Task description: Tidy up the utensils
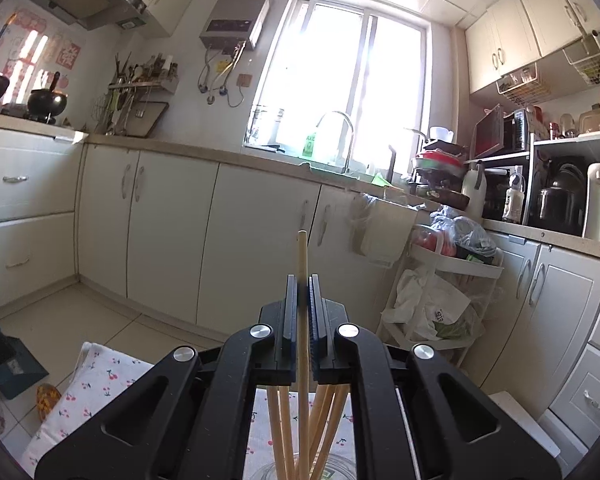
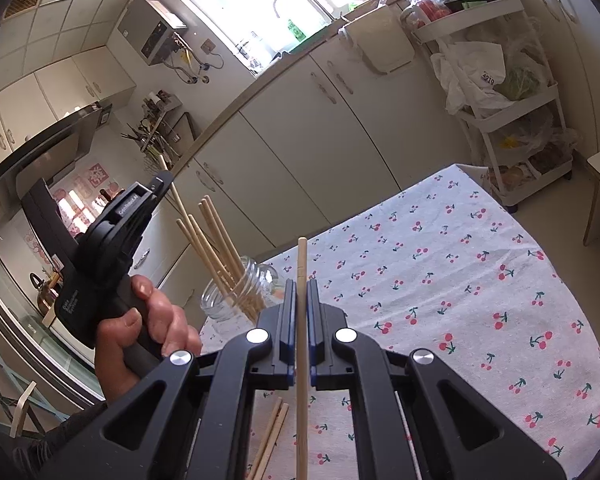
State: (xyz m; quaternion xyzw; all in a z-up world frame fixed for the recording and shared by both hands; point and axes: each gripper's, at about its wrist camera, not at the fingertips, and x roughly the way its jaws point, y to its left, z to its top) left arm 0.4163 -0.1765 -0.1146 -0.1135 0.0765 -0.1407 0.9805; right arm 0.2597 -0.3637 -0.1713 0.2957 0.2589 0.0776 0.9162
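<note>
both clamp chopsticks: left hand-held gripper [image 1: 302, 280], right hand-held gripper [image 2: 301, 282]; bag [image 2: 478, 76] reads "4010".

Daylight pours in through the window [image 1: 340, 80], which is blown out to plain white in both views, with a soft haze spreading over the frame and the faucet [image 1: 338, 128] in front of it. The cabinets [image 1: 172, 232] below sit in even, softer light, and the cherry-print cloth [image 2: 440, 300] is brightly lit (shadows on it are faint). Fisheye bending curves the counter edges and tile lines, and dark vignetting fills the corners. Focus is sharp throughout, with no motion blur.
</note>
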